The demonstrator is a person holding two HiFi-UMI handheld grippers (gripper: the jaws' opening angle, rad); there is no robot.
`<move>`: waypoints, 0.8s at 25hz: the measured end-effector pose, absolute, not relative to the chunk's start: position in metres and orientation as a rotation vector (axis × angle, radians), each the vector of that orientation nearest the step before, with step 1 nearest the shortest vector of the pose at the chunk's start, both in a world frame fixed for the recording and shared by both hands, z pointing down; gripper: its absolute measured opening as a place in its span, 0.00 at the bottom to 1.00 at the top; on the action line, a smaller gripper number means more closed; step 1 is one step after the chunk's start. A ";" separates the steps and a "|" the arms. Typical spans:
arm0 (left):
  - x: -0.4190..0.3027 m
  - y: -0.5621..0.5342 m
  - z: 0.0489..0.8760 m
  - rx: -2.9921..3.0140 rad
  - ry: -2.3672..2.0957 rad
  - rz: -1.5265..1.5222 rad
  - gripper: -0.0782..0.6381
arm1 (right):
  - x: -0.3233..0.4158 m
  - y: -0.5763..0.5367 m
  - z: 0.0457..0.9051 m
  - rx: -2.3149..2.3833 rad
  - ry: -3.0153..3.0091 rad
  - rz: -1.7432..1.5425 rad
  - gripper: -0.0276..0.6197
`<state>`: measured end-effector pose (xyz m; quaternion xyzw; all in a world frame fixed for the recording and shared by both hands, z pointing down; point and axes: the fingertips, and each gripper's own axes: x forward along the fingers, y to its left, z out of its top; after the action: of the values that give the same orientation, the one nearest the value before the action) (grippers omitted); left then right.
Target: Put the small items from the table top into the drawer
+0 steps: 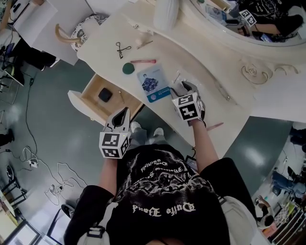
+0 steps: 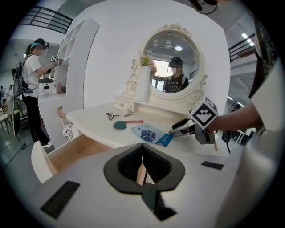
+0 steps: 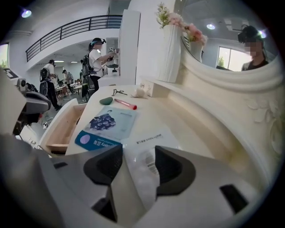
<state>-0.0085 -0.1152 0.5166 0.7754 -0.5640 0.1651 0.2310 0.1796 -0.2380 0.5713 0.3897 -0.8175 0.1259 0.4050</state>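
Observation:
On the cream dressing table (image 1: 201, 62) lie an eyelash curler (image 1: 123, 49), a green round pad (image 1: 127, 68), a pink stick (image 1: 143, 61), a blue mask packet (image 1: 154, 83) and a white sachet (image 3: 147, 164). My right gripper (image 1: 181, 88) is low over the table, open, its jaws either side of the sachet's near end. The left gripper (image 1: 122, 116) hangs in front of the table beside the open drawer (image 1: 91, 93), its jaws shut on nothing. A black item (image 1: 105, 94) rests in the drawer.
A white vase (image 1: 166, 13) and an oval mirror (image 1: 248, 28) stand at the table's back. Another pink stick (image 1: 214, 126) lies near the right front edge. A patterned stool (image 1: 88, 26) stands left of the table. People stand in the background (image 2: 33, 89).

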 end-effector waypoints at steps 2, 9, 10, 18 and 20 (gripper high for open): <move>-0.011 -0.116 0.517 2.125 -1.558 0.454 0.13 | 0.181 -0.240 0.574 0.983 -2.060 0.348 0.39; -0.017 -0.120 0.516 2.115 -1.575 0.453 0.13 | 0.185 -0.239 0.585 1.010 -2.068 0.519 0.40; -0.017 -0.121 0.516 2.115 -1.577 0.451 0.13 | 0.186 -0.240 0.585 1.010 -2.071 0.520 0.41; -0.013 -0.124 0.514 2.127 -1.569 0.446 0.13 | 0.183 -0.239 0.583 1.008 -2.081 0.533 0.30; -0.012 -0.124 0.514 2.129 -1.568 0.448 0.13 | 0.184 -0.240 0.583 1.026 -2.076 0.528 0.24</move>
<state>-0.0123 -0.1240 0.5145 0.7730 -0.5693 0.1627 0.2279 0.1838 -0.2402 0.5832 0.4006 -0.8108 0.2060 0.3739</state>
